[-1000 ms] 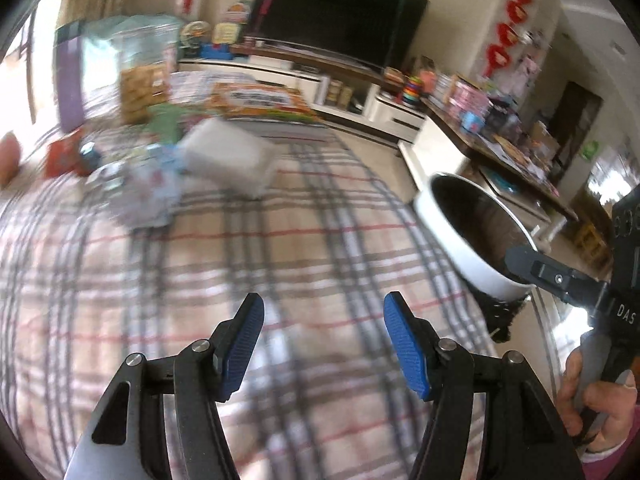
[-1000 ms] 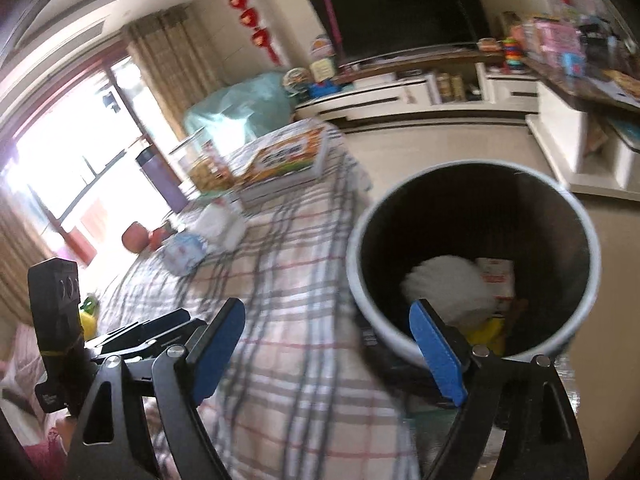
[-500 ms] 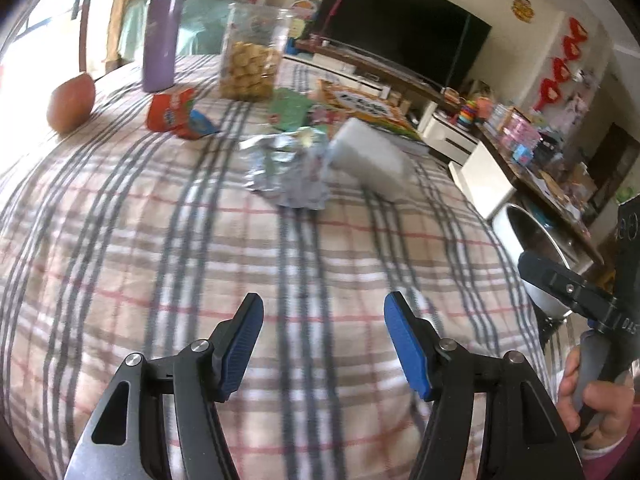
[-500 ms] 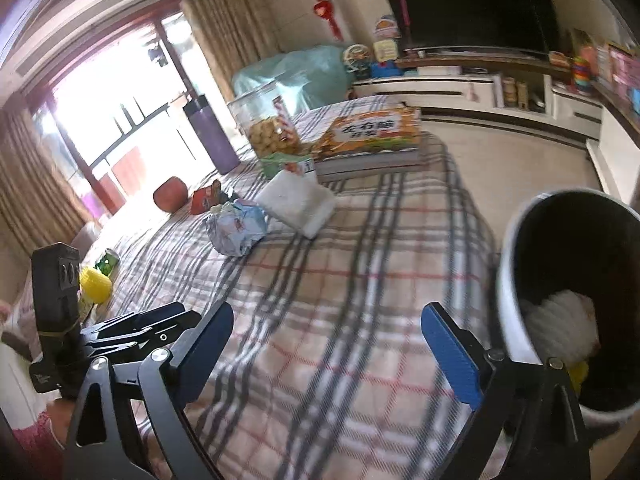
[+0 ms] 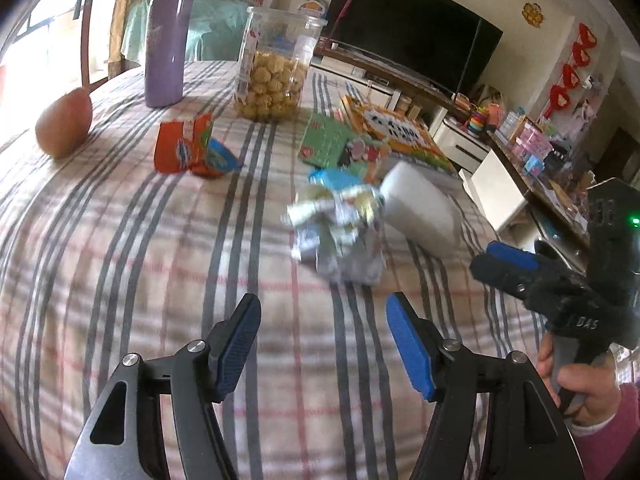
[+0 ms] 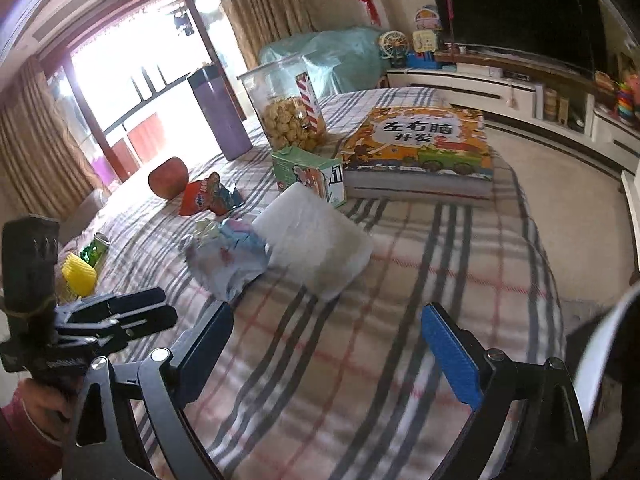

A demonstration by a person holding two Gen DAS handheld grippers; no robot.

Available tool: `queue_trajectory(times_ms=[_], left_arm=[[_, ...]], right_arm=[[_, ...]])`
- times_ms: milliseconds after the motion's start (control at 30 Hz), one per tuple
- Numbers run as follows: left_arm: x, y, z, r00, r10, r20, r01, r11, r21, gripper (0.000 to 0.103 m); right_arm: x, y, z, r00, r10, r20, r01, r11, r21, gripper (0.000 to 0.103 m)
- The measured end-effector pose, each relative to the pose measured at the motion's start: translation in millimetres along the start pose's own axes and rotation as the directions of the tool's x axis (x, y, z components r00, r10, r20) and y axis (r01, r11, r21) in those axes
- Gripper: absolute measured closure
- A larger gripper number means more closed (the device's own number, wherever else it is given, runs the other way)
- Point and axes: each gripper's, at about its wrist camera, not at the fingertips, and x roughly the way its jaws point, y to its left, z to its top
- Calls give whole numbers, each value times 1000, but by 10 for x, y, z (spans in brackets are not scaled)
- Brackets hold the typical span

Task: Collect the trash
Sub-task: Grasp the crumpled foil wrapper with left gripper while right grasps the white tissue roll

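A crumpled silver and blue wrapper (image 5: 340,232) lies on the plaid tablecloth (image 5: 120,240), just ahead of my left gripper (image 5: 322,330), which is open and empty. It also shows in the right wrist view (image 6: 226,256). A crumpled orange snack packet (image 5: 188,148) lies farther left, also in the right wrist view (image 6: 208,196). My right gripper (image 6: 328,344) is open and empty above the cloth; it also shows in the left wrist view (image 5: 520,268). The white bin rim (image 6: 608,344) sits at the right edge.
A white tissue pack (image 5: 420,208) lies against the wrapper. A green carton (image 6: 308,172), a picture book (image 6: 420,148), a jar of snacks (image 5: 276,68), a purple flask (image 5: 166,40) and an apple (image 5: 64,124) stand farther back. A yellow object (image 6: 78,276) and a green can (image 6: 94,248) lie left.
Both grippers have swung left, away from the bin and toward the table's items. The silver wrapper is now nearer and more centred ahead of the left gripper. The bin has slid almost out of view.
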Motion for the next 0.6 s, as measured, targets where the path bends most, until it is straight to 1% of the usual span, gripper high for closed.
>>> queue_trajectory(times_ms=[100, 167, 267, 300, 333, 367, 433, 467, 500, 533, 567, 600], left_arm=[[137, 37, 112, 1000, 12, 8, -12, 1000, 11, 38], [202, 55, 168, 1000, -3, 15, 2, 1000, 17, 39], [340, 68, 234, 1000, -18, 7, 17, 999, 36, 40], [384, 66, 244, 1000, -26, 2, 26, 999, 43, 41], [433, 63, 254, 999, -36, -5, 36, 998, 49, 43], [482, 57, 262, 999, -51, -16, 52, 997, 56, 47], [555, 40, 259, 997, -70, -37, 73, 995, 66, 66], [598, 25, 258, 996, -77, -47, 81, 994, 73, 73], [628, 5, 259, 995, -80, -55, 85, 993, 81, 84], [643, -11, 255, 995, -81, -58, 86, 993, 87, 92], [657, -26, 248, 995, -81, -57, 86, 992, 95, 95], [652, -43, 235, 995, -82, -53, 86, 991, 98, 95]], right_arm=[[148, -65, 112, 999, 29, -19, -29, 1000, 0, 7], [241, -130, 180, 998, 52, -30, -52, 999, 16, 7], [356, -181, 246, 996, 75, -43, -74, 997, 31, 8], [389, -193, 260, 996, 78, -42, -77, 996, 39, 9], [418, -212, 274, 995, 90, -40, -87, 995, 54, 12], [443, -224, 277, 993, 107, -41, -104, 992, 69, 15], [491, -244, 270, 991, 125, -52, -120, 989, 91, 33], [501, -238, 267, 990, 126, -56, -121, 988, 93, 38], [506, -232, 266, 989, 134, -59, -128, 987, 94, 44], [498, -220, 250, 989, 134, -62, -128, 987, 93, 46], [484, -217, 246, 990, 127, -58, -122, 988, 92, 47], [451, -213, 228, 991, 125, -54, -119, 988, 96, 48]])
